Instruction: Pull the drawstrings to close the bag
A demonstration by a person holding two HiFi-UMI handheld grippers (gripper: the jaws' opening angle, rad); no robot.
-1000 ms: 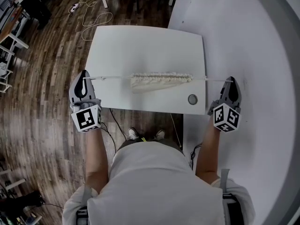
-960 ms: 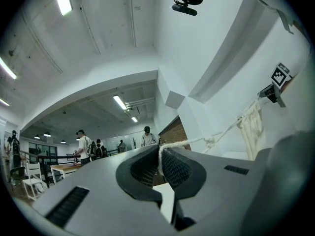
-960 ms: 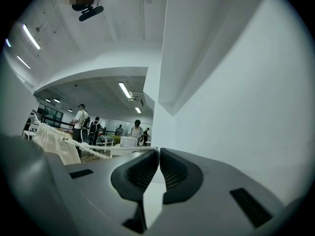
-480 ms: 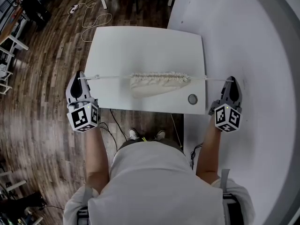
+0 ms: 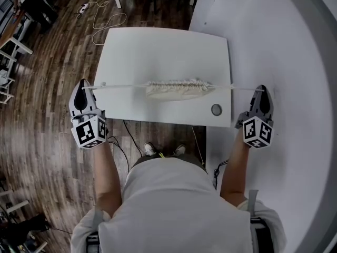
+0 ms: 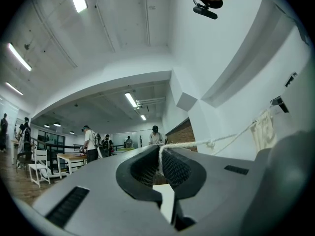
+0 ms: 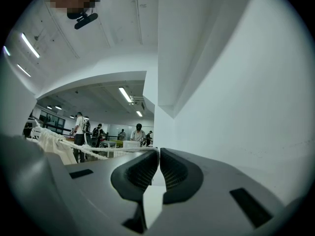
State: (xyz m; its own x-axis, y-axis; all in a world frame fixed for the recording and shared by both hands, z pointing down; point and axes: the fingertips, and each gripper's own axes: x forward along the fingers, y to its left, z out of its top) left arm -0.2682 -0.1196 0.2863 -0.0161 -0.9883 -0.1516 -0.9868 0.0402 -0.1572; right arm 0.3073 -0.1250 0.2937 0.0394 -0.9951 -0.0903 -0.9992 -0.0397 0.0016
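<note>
The left gripper's (image 6: 160, 162) ribbed pads are pressed together on the left drawstring (image 6: 197, 143), which drops between them from above; the right gripper's (image 7: 158, 167) pads are likewise closed, with the right drawstring (image 7: 88, 154) running in to their top edge and pinched there.

From the head view, the left gripper (image 5: 82, 88) sits off the table's (image 5: 158, 51) left edge and the right gripper (image 5: 261, 90) off its right edge; the left drawstring (image 5: 118, 86) and the right drawstring (image 5: 242, 88) stretch in one taut line between them. The cream bag (image 5: 176, 88) lies mid-table on that line, its mouth bunched into tight gathers.

Only the gripper views show the room beyond: ceiling strip lights and several people standing in the distance, with the bag (image 6: 263, 129) seen hanging from the cord at the right of the left gripper view and at the left (image 7: 49, 141) of the right one. Only the head view shows the round cap (image 5: 216, 110) near the table's front right corner, the wooden floor (image 5: 42, 88) and a cable (image 5: 108, 22) lying on it.

The marker cubes (image 5: 88, 132) bear black-and-white square patterns.

Counted: two grippers, two cubes, two drawstrings, one bag, one table.
</note>
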